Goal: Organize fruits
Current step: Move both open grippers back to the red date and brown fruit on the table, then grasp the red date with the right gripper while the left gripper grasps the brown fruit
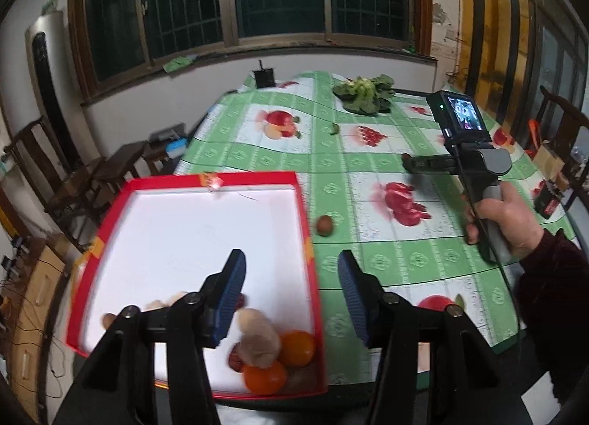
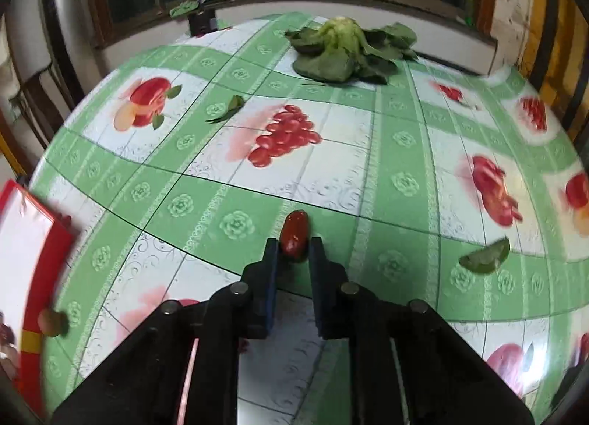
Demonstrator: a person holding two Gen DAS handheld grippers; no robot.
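Right gripper (image 2: 293,246) fingers clamped on red date (image 2: 294,233), above green tablecloth (image 2: 386,186)

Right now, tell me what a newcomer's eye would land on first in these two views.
First, the red date pinched between the right gripper fingertips, over the green fruit-print tablecloth. Next, the red-rimmed white tray at the table's near left, with two oranges and other fruit piled in its near corner, the left gripper open above it. A leafy green vegetable lies at the far edge by the window.
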